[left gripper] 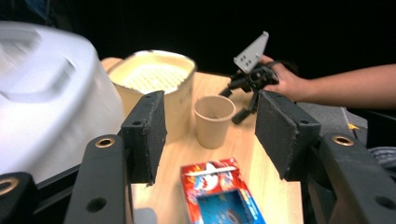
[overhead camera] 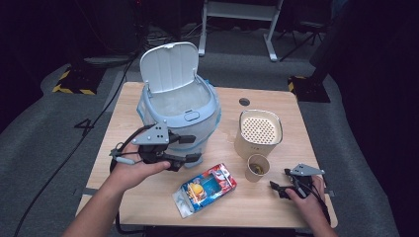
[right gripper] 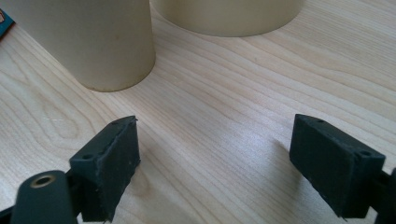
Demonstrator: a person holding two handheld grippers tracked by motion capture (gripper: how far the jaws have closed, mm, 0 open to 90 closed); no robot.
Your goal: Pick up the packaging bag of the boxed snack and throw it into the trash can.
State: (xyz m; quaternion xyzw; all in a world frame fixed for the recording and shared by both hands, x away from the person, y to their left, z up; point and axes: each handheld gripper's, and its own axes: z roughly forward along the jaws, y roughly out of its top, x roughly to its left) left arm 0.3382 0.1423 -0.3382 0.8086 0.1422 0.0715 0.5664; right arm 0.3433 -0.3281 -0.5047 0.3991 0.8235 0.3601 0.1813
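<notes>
Table [overhead camera: 148,197] bears a lidded bin [overhead camera: 179,106], lid up, at rear left; a perforated-top canister [overhead camera: 258,132] and paper cup [overhead camera: 257,168] sit right. Colourful box [overhead camera: 205,189] lies flat at the front, long axis diagonal, unobstructed. Left gripper [overhead camera: 190,148], jaws apart, empty, hovers beside the bin. Right gripper [overhead camera: 278,188], jaws apart, empty, rests near the cup.

A light wooden table [overhead camera: 148,106] with a round cable hole [overhead camera: 244,101] near its far edge is set on grey carpet [overhead camera: 44,138]. Beyond it, the white legs of a frame [overhead camera: 237,27] are seen, with black-and-yellow hazard-striped blocks [overhead camera: 74,81] placed on the floor at either side and a dark cable [overhead camera: 74,148] trailed across the carpet. The room behind is left dark; the tabletop is lit from above.
</notes>
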